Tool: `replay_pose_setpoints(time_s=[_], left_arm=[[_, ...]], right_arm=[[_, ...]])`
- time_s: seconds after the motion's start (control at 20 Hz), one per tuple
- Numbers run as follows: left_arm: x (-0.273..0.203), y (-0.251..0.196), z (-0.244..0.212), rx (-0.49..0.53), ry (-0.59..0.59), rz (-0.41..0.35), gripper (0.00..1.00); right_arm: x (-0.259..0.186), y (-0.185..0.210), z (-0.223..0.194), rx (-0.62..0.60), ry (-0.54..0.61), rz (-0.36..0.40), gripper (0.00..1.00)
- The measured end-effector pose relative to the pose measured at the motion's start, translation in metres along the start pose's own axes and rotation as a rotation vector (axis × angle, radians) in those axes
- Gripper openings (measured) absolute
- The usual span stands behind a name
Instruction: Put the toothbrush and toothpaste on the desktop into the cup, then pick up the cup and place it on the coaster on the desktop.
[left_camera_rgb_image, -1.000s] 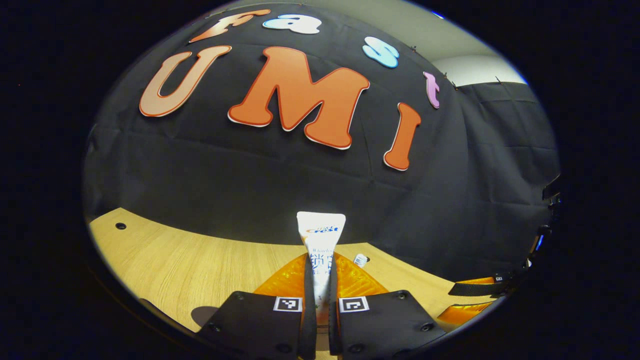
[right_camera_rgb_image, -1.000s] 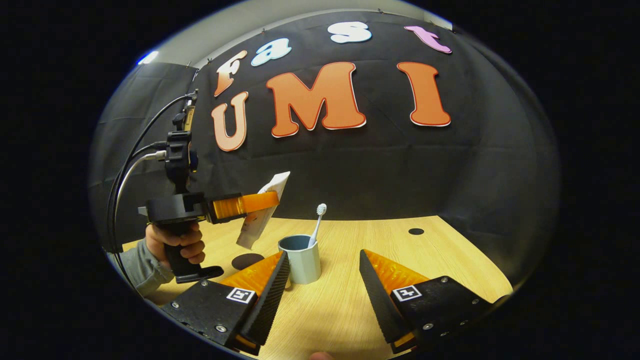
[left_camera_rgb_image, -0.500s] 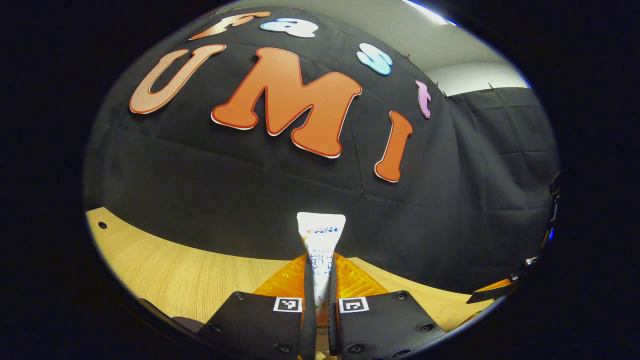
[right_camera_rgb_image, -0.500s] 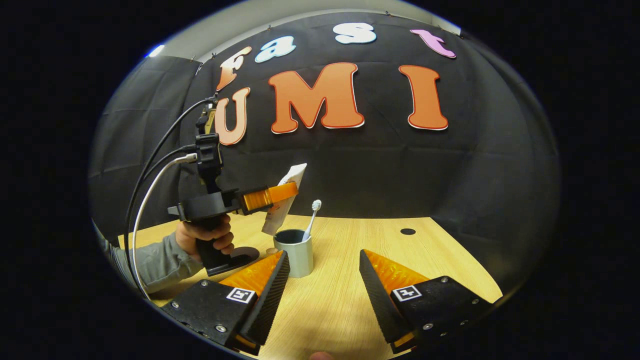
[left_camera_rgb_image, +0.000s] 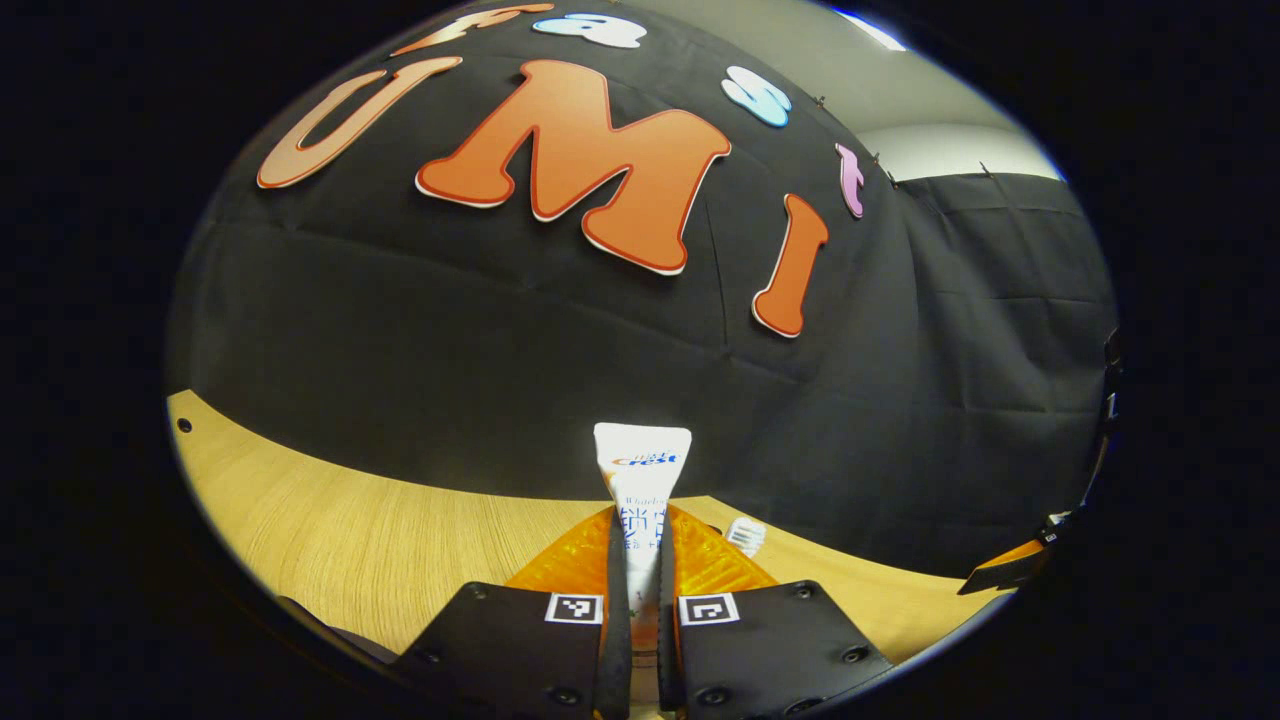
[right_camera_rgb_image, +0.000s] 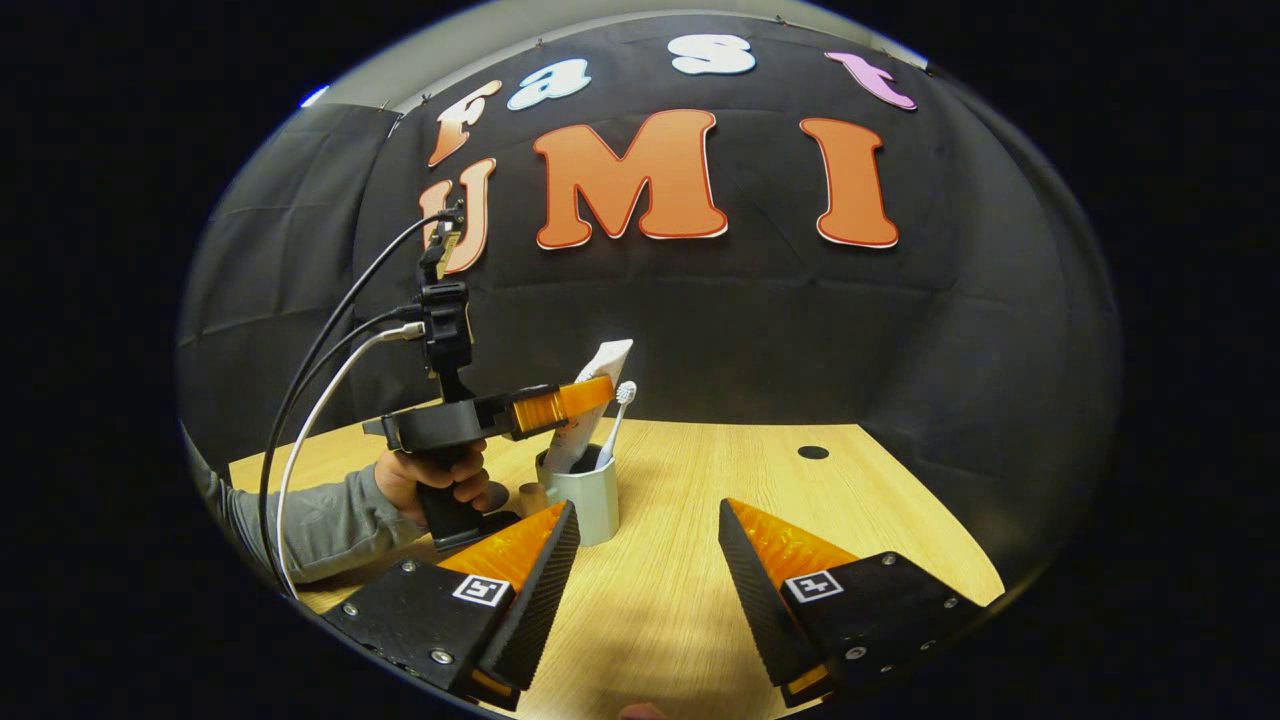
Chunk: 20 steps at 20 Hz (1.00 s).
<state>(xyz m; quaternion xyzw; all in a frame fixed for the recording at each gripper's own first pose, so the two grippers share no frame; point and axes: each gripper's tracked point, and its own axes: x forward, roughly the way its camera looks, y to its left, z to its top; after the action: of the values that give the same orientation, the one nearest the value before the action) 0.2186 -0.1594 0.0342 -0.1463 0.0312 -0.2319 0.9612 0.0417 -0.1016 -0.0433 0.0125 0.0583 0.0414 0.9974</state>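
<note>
Holding the toothpaste tube (left_camera_rgb_image: 641, 480) tight between both fingers, my left gripper (right_camera_rgb_image: 560, 402) has it tilted with the lower end already inside the cup (right_camera_rgb_image: 585, 503), as the right gripper view shows. I judge the toothbrush (right_camera_rgb_image: 617, 420) part is done, because it stands in the cup with the head up. My right gripper (right_camera_rgb_image: 648, 570) is wide open and holds nothing, above the wooden desktop (right_camera_rgb_image: 760, 480) near the cup. What is left, I think: release the tube, then carry the cup to the coaster, which I cannot identify for sure.
</note>
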Motion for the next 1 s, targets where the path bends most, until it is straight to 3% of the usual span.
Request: replay_pose_setpoints(time_s=[0.15, 0.55, 0.7, 0.85, 0.95, 1.0], left_arm=[[-0.005, -0.001, -0.007, 0.012, 0.036, -0.006, 0.18], [-0.042, 0.001, -0.026, 0.171, 0.149, -0.007, 0.28], [-0.060, 0.001, -0.033, 0.232, 0.207, -0.010, 0.43], [-0.077, 0.004, -0.006, 0.269, 0.163, 0.006, 0.55], [-0.092, 0.005, 0.009, 0.297, 0.150, 0.014, 0.56], [-0.099, 0.007, 0.016, 0.308, 0.143, 0.024, 0.64]], right_arm=[[0.006, 0.007, -0.003, 0.000, 0.014, 0.004, 0.85], [0.020, 0.042, -0.008, -0.025, 0.054, 0.029, 0.85], [0.026, 0.054, -0.007, -0.041, 0.071, 0.034, 0.85], [0.031, 0.064, -0.002, -0.064, 0.082, 0.037, 0.85], [0.036, 0.070, -0.002, -0.081, 0.098, 0.036, 0.85], [0.039, 0.073, -0.001, -0.093, 0.107, 0.034, 0.85]])
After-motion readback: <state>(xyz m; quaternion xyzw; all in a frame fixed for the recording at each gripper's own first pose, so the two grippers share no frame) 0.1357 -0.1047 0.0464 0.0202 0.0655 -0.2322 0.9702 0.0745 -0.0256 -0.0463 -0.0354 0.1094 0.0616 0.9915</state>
